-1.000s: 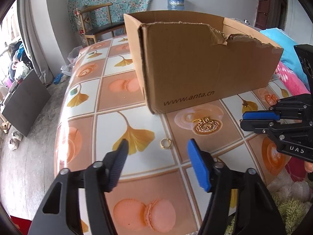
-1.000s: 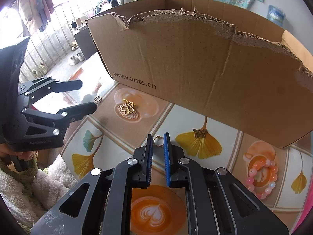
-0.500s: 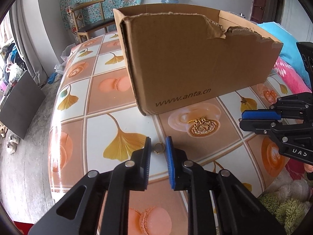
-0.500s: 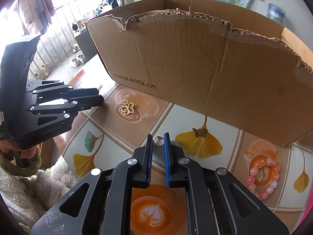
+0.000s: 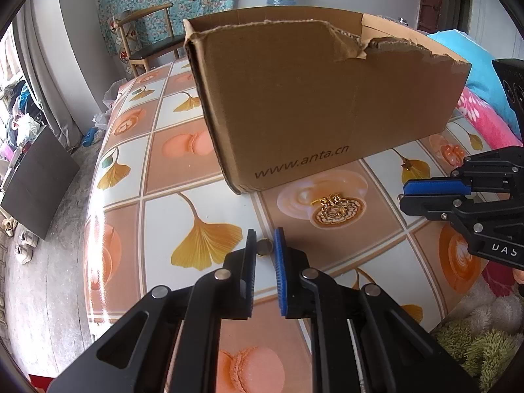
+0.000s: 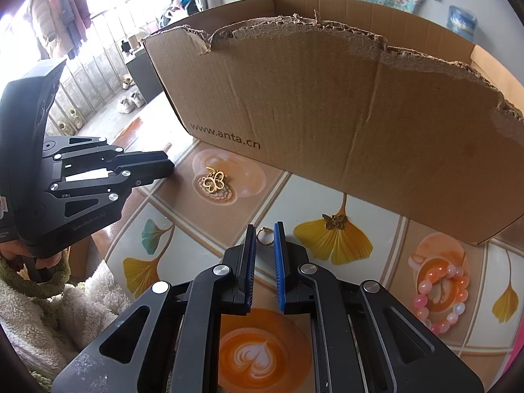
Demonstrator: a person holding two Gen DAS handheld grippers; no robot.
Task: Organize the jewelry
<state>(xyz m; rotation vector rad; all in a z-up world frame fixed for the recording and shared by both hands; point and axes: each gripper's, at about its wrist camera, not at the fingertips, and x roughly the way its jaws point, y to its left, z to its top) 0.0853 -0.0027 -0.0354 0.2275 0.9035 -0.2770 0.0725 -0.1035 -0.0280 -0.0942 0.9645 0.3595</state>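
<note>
Gold metal is what the moment turns on: a small ring (image 5: 264,248) is caught between the pads of the left gripper (image 5: 265,245), low on the patterned tablecloth (image 5: 157,229), and a second small ring (image 6: 264,236) is held the same way at the tips of the right gripper (image 6: 264,234). The pick-up step is judged to be in hand on both sides, with neither ring yet carried to the cardboard box (image 5: 311,104) that stands just behind.

The left jaws have just been closing, and the ring is now seen between them, pinched with only a narrow gap left. The right jaws are drawn equally close, their blue pad and black pad pressing on either side of the other ring. Whether either ring is lifted clear of the cloth cannot be told.

For the next move, a steady lift is called for, then a carry over the torn rim of the box, where the jaws would be spread. So thin a hoop is judged liable to slip or twist out of the pads if they are eased too soon.

Still lying on the cloth are a gold butterfly pendant (image 6: 214,180) near the box's front wall, a smaller dark butterfly charm (image 6: 333,221), and a pink bead bracelet (image 6: 439,294) further to the right.
</note>
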